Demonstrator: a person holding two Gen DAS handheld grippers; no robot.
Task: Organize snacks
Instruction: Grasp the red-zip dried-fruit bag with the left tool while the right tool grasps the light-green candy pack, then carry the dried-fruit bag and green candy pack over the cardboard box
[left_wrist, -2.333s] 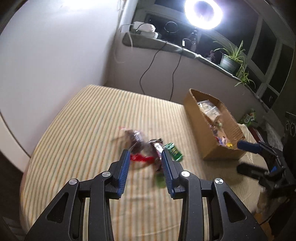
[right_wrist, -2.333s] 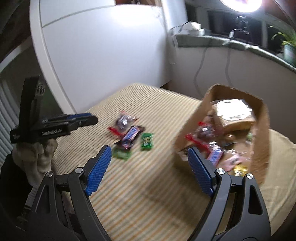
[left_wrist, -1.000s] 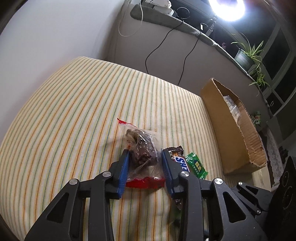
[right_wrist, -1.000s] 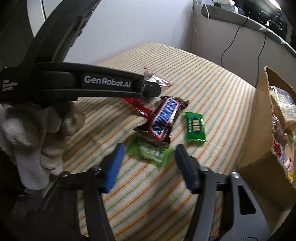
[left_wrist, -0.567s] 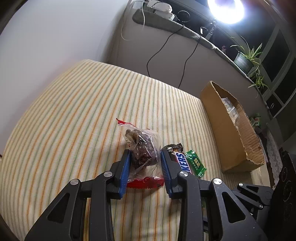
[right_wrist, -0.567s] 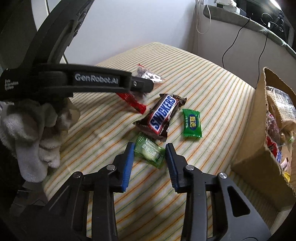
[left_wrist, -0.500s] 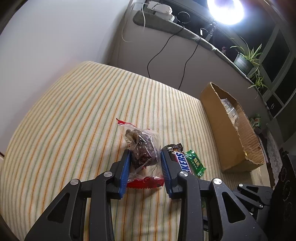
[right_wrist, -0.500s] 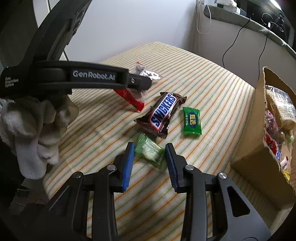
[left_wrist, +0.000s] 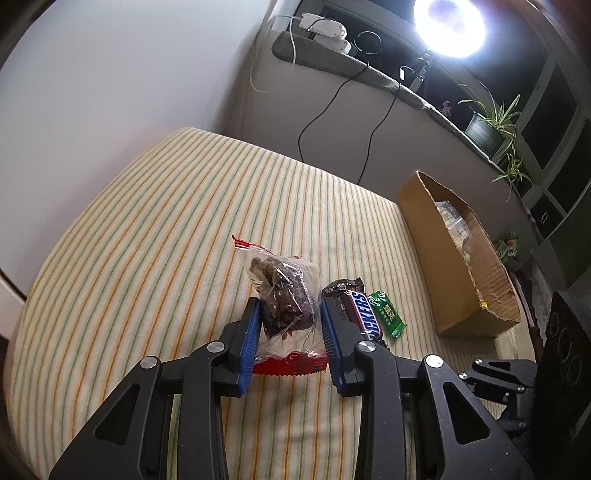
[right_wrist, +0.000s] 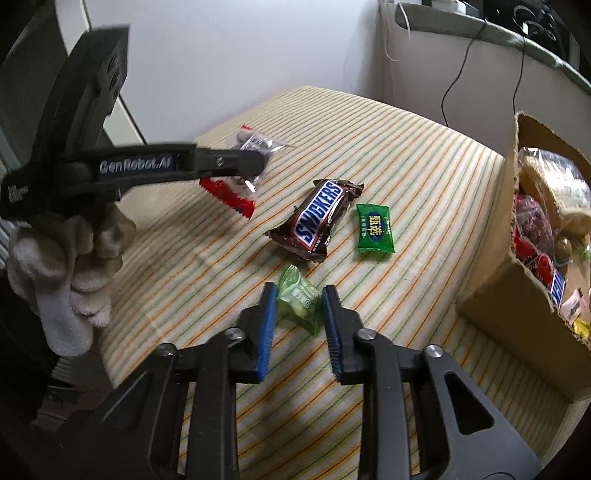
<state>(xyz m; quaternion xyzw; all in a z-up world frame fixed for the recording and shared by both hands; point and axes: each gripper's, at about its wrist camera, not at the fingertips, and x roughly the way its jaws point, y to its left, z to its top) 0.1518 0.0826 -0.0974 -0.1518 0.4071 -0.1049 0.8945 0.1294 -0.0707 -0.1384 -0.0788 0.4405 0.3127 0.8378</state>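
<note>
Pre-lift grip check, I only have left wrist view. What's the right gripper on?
Observer: The right gripper is shut on a pale green crinkled candy packet, with its jaws having just been closing.
Operator: My left gripper has the clear plastic bag of dark snacks. What's in the box?
Observer: The brown cardboard box already holds several packets, including red ones at the near end.

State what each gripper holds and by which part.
Left gripper: clear snack bag, gripped across its lower half. Right gripper: pale green candy, pinched at its middle.
</note>
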